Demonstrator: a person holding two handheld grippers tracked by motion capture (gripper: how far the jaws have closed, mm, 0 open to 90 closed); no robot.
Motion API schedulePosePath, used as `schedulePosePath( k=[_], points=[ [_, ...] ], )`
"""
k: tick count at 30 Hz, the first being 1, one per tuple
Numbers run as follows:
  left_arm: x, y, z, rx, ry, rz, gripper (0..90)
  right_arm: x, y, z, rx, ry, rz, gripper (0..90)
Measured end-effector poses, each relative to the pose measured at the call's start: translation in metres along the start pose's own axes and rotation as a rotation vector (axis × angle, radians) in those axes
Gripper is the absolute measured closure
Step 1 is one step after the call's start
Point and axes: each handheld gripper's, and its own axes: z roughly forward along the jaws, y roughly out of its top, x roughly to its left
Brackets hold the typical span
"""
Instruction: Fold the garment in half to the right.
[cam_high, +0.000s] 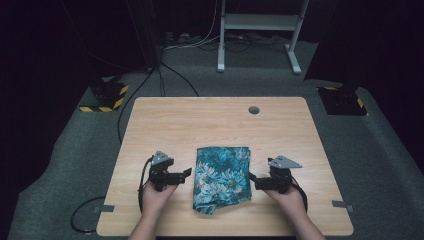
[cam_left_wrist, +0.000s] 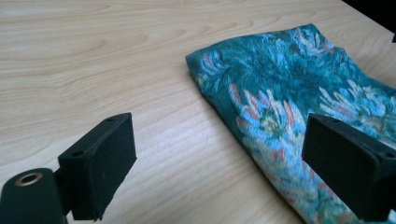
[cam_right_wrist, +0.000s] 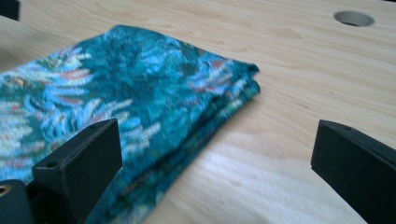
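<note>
On the wooden table (cam_high: 150, 115), folded floral cloth (cam_high: 222, 177) lies seemingly untouched between each gaping hand-held gripper (cam_high: 186, 173).

cloth (cam_left_wrist: 299, 107): cut off at right edge | layers: perhaps folded, count unclear

Teal cloth (cam_high: 222, 176) with blue-and-orange floral print on light wood-grain table (cam_high: 210, 117).

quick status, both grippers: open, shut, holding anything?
Left gripper: open, holds nothing, beside the left edge of the folded cloth.
Right gripper: open, holds nothing, beside the cloth's right edge.
</note>
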Motion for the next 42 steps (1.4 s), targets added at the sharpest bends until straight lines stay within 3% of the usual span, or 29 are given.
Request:
schedulePosePath(
  k=[14,25,31,32,34,37,42],
  points=[
    [0.016,-0.029,-0.036,0.015,0.049,-0.020,9.8,-0.016,-0.031,-0.038,0.025,-0.063,0.016,0.9],
    [0.018,-0.054,-0.057,0.057,0.101,-0.007,9.4,-0.027,-0.053,-0.071,0.080,-0.128,0.007,0.1],
    [0.011,-0.066,-0.051,0.120,0.133,0.036,8.2,-0.029,-0.070,-0.073,0.155,-0.132,0.018,0.1],
    [0.009,-0.067,-0.050,0.125,0.142,0.055,7.2,-0.029,-0.071,-0.072,0.186,-0.136,0.019,0.1],
    [0.006,-0.067,-0.048,0.137,0.153,0.078,6.2,-0.028,-0.071,-0.072,0.191,-0.142,0.010,0.1],
    [0.000,-0.068,-0.044,0.165,0.201,0.130,2.0,-0.029,-0.072,-0.070,0.227,-0.140,0.017,0.1],
    [-0.001,-0.069,-0.043,0.170,0.206,0.133,0.4,-0.032,-0.072,-0.070,0.234,-0.142,0.048,0.0]
  ],
)
